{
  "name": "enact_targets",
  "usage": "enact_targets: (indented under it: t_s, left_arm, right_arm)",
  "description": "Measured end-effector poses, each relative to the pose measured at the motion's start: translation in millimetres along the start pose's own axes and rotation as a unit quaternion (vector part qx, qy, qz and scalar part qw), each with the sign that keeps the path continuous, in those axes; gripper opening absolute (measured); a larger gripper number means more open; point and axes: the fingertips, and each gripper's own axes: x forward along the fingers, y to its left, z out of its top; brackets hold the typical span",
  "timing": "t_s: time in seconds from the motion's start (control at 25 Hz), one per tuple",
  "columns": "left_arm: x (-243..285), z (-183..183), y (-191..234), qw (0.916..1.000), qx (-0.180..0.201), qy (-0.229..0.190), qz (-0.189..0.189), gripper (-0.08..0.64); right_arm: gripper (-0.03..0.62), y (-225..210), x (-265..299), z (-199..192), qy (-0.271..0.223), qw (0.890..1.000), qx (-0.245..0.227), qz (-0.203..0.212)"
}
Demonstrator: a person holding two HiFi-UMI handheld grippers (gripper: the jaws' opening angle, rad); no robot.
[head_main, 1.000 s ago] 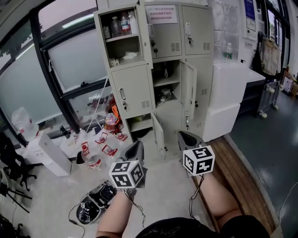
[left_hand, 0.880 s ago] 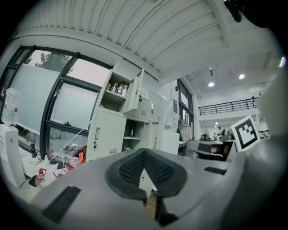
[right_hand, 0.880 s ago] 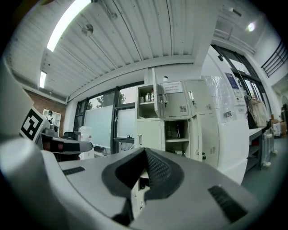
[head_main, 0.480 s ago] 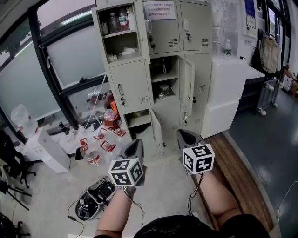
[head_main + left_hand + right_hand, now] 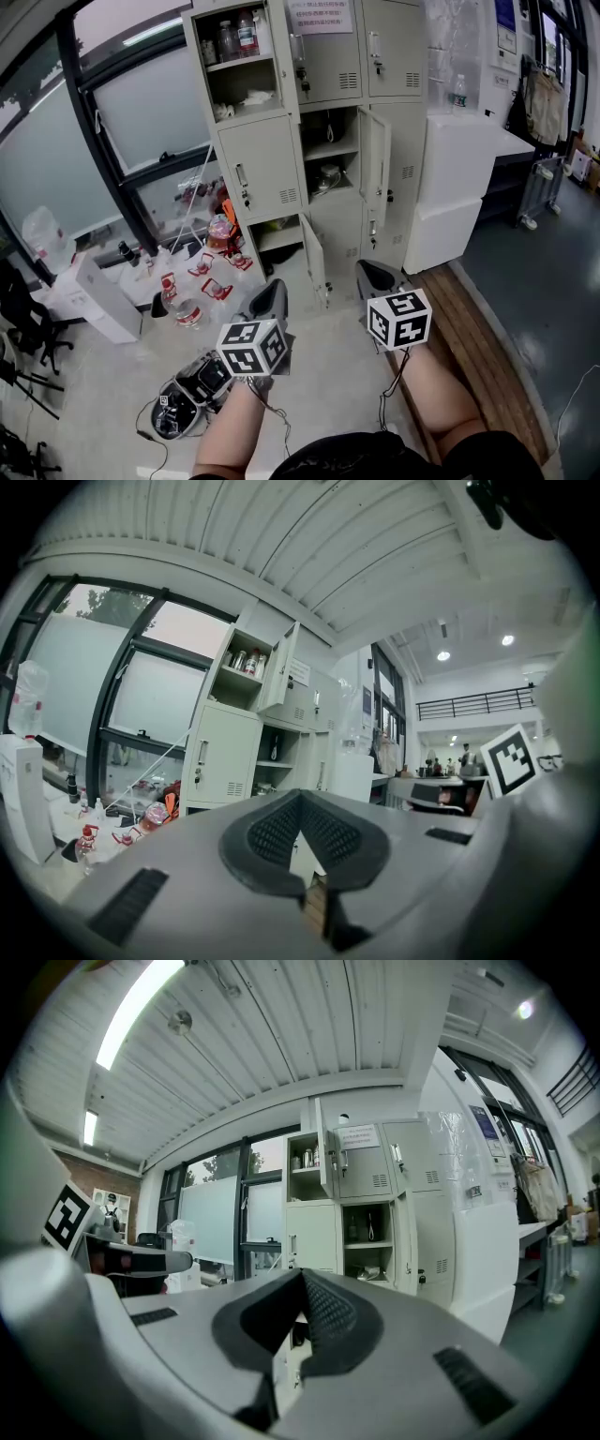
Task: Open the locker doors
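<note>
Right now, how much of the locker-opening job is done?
Done: the top-left compartment, the middle door and a bottom door stand open. In hand: nothing. The left claw and right claw are both shut and empty, short of the locker. Left: at least the middle-left door, top-middle door and top-right door are closed.

Seemingly free floor before lockers, clutter left

At the top edge of the head view the locker is cut off, its top row losing its upper part. The paper notice there — upper centre — carries print too small to read; so do the labels of the bottles in the upper-left compartment. The person's forearms run out at the bottom edge.
</note>
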Motion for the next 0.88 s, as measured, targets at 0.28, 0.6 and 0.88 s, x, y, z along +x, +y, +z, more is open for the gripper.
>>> enact_targets:
  t_s: [0.28, 0.6, 0.88]
  left_arm:
    - [0.3, -10.7, -3.8, 0.9999, 0.009, 0.009, 0.004, -0.002]
    - [6.2, -20.7, -6.7, 0.9998, 0.006, 0.017, 0.002, -0.002]
    - [8.5, -28.5, -7.2, 0.9997, -0.001, 0.024, 0.000, -0.002]
  right_arm:
    - [0.000, -2.6, -0.6, -8.6, 0.008, 1.000, 0.003, 0.002]
    - [0.000, -9.3, -1.3, -17.9, 0.016, 1.000, 0.003, -0.003]
    - [0.000, -11.3, -2.5, -25.8, 0.024, 1.000, 0.003, -0.006]
